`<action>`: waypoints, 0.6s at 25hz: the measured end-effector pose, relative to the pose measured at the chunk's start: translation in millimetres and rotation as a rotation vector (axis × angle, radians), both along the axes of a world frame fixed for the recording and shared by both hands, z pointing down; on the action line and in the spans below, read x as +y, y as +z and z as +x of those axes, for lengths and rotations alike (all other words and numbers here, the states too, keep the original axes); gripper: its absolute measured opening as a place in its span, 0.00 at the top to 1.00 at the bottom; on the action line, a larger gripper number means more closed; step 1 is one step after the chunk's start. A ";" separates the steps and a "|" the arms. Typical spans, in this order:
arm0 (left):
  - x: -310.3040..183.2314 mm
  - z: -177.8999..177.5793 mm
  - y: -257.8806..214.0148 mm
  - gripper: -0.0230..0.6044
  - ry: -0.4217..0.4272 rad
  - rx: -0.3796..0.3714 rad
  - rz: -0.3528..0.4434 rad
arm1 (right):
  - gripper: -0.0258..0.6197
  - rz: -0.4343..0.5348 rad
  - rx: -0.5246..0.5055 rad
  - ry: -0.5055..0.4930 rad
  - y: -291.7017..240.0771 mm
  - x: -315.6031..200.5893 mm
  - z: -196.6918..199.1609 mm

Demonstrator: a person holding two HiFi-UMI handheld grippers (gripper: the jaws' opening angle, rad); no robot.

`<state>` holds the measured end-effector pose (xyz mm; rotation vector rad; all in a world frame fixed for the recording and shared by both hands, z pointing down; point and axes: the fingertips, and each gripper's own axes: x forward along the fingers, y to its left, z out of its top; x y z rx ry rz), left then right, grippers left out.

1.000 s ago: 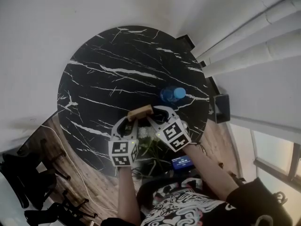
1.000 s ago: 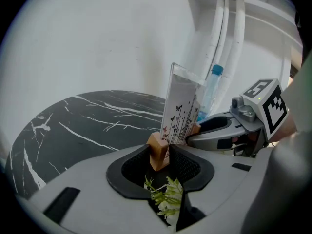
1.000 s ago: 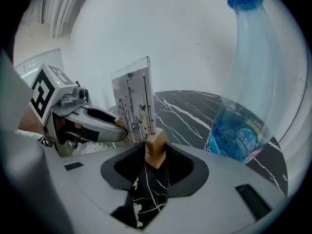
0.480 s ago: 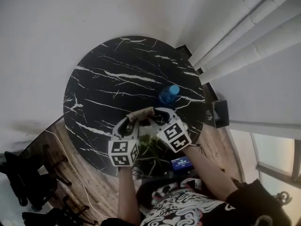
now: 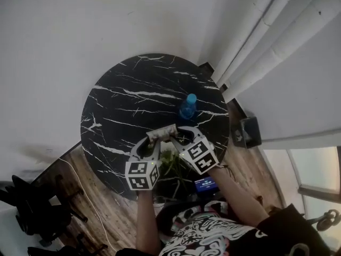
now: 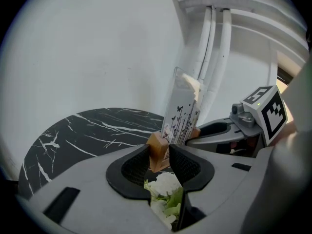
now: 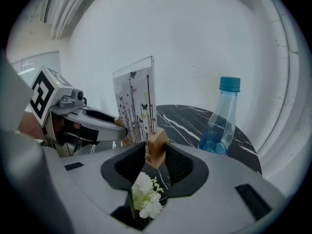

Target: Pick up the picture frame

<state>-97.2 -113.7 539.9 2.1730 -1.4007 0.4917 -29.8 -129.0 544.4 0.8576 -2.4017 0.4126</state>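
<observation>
The frame is off the worktop, carried between the two grippers. The left gripper is clamped on one end of its wooden base and the right gripper on the other end. The upright panel rises just ahead of both sets of jaws, and each gripper faces the other across it. The lift looks all but done — what matters now, I judge, is matching the two hands. Raise them at one pace and at one spacing, or the base may twist or slip off a pad. Hold the squeeze even too, since the grip is only on the narrow block ends and the tall panel could tip. The bottle stands on the worktop beyond the right gripper, off to its right and apart from the frame — give it room. White flowers show below the jaws.
</observation>
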 end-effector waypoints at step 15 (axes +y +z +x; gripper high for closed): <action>29.1 -2.8 -31.4 0.75 0.021 0.014 0.050 | 0.76 0.061 0.021 0.024 -31.5 29.1 -0.5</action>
